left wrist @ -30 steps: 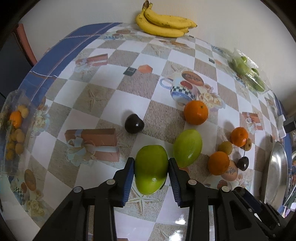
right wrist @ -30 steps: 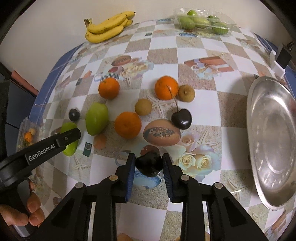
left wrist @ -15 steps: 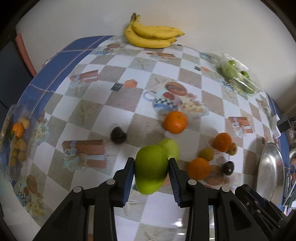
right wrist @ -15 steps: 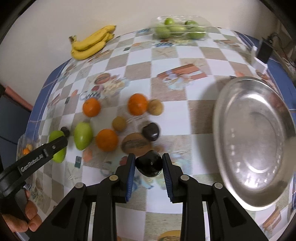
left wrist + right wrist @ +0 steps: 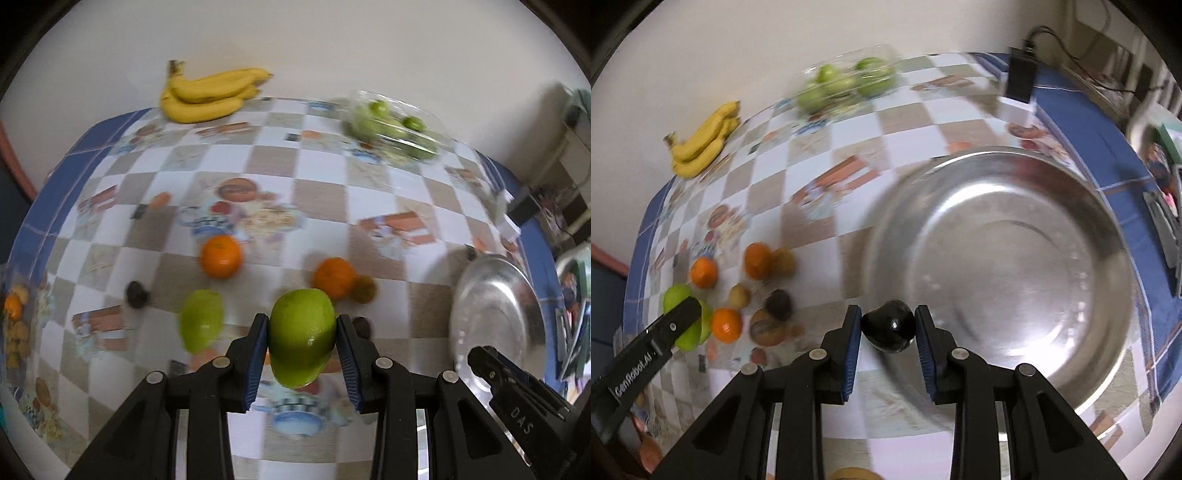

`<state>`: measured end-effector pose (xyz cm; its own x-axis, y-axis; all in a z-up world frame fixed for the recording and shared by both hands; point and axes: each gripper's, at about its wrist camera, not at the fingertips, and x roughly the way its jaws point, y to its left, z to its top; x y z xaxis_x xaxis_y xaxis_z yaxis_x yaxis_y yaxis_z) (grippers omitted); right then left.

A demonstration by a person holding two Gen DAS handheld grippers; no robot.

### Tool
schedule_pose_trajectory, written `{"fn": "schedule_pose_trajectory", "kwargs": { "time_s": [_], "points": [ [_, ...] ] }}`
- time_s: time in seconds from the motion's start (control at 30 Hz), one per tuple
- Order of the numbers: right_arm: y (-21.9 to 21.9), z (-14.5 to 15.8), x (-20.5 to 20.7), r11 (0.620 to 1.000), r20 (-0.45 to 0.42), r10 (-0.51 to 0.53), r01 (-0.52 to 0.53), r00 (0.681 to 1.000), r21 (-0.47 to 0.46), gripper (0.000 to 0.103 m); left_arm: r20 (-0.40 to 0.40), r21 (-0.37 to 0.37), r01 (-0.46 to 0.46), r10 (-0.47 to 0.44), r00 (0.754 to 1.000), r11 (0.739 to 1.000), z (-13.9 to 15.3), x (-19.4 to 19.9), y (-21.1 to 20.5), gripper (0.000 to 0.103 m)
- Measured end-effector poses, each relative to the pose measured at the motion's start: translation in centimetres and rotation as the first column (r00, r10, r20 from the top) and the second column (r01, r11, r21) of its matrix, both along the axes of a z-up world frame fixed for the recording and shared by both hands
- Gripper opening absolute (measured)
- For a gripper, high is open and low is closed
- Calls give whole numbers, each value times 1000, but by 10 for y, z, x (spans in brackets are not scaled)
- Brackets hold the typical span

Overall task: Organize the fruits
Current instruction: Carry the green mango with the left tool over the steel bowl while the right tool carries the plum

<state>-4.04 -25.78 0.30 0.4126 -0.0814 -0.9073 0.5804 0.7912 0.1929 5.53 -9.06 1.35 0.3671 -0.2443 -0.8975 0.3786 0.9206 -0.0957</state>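
Left tongs (image 5: 302, 341): closed tight on a big green fruit (image 5: 302, 336), with a blue pad pressing on each side. The fruit is held up above the table.
Right tongs (image 5: 888, 330): closed tight on a small dark fruit (image 5: 888, 326), with a blue pad on each side. It hangs over the near left rim of the metal bowl (image 5: 1071, 236).
Metal bowl: big, round and shiny, on the right side of the table. Nothing shows inside it.
Fruit left on the table: a second green fruit (image 5: 201, 319) lies just left of the left tongs. Three oranges (image 5: 703, 272), small brown fruits (image 5: 739, 295) and two more dark ones (image 5: 778, 304) lie close together on the left.
Bananas (image 5: 207, 94): a yellow bunch at the far edge, by the wall.
Clear box (image 5: 393, 129): holds small green fruits, at the far side, right of the bananas.
Table (image 5: 321, 206): it has a checked cloth with pictures and a blue border.
Blur: both views are smeared, so small things are hard to tell.
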Motion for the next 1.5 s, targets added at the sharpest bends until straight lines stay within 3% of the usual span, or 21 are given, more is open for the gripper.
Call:
{"fn": "schedule_pose_trajectory", "kwargs": {
  "time_s": [0.43, 0.73, 1.03, 1.5],
  "points": [
    [-69, -10, -45, 983, -12, -182, 182, 983, 4, 31, 24, -10, 188, -188, 982, 982, -8, -40, -83, 39],
    [-107, -22, -69, 948, -20, -317, 318, 948, 24, 31, 86, -10, 315, -313, 946, 949, -3, -63, -123, 39],
    [-118, -33, -75, 933, -48, -358, 359, 933, 14, 31, 60, 28, 391, -392, 918, 920, -23, -78, -154, 40],
    [-118, -39, -71, 936, -64, -350, 351, 935, 17, 31, 26, 65, 409, -411, 911, 910, -40, -83, -161, 40]
  ]
}}
